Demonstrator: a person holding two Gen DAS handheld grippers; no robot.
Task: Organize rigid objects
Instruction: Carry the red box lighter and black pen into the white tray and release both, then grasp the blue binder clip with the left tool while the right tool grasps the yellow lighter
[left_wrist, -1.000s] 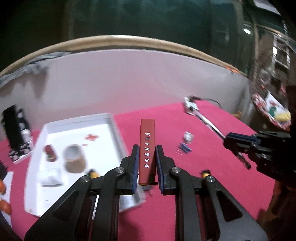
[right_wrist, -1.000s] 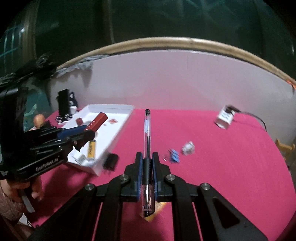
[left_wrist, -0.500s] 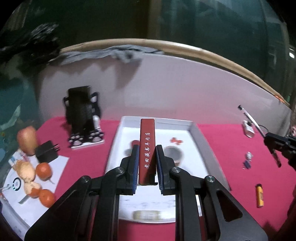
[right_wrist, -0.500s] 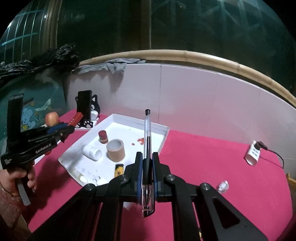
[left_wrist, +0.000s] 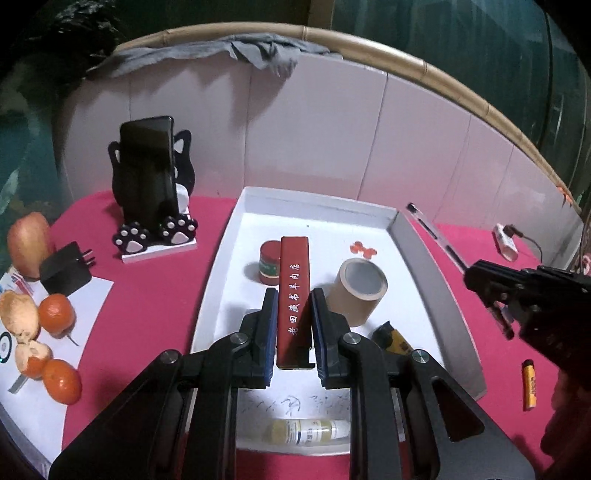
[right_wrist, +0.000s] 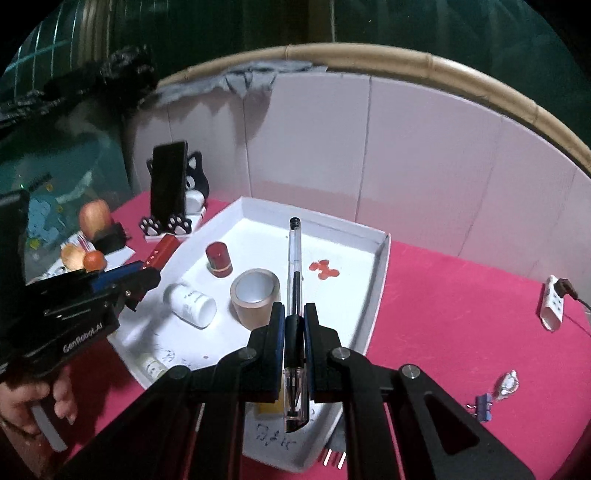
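My left gripper (left_wrist: 293, 306) is shut on a long dark red box with white characters (left_wrist: 293, 291) and holds it above the white tray (left_wrist: 424, 266). My right gripper (right_wrist: 294, 325) is shut on a clear ballpoint pen (right_wrist: 293, 266) above the tray's (right_wrist: 380, 266) near right side. In the tray lie a tape roll (left_wrist: 358, 291), a small red jar (left_wrist: 269, 262), a white pill bottle (right_wrist: 190, 304), a small vial (left_wrist: 310, 432) and a yellow lighter (left_wrist: 393, 338). The left gripper (right_wrist: 142, 280) shows at the left of the right wrist view; the right gripper (left_wrist: 484, 284) shows at the right of the left wrist view.
A phone on a cat-shaped stand (left_wrist: 151, 184), a black charger (left_wrist: 66, 273), an apple (left_wrist: 27, 243) and oranges (left_wrist: 55, 314) sit left of the tray. An orange lighter (left_wrist: 529, 384), a blue binder clip (right_wrist: 484, 406), a small shiny item (right_wrist: 509, 384) and a white adapter (right_wrist: 554, 306) lie on the red cloth at right.
Both grippers have swung left from the open red cloth to over the white tray, each still holding its object. The tray's contents now fill both views.
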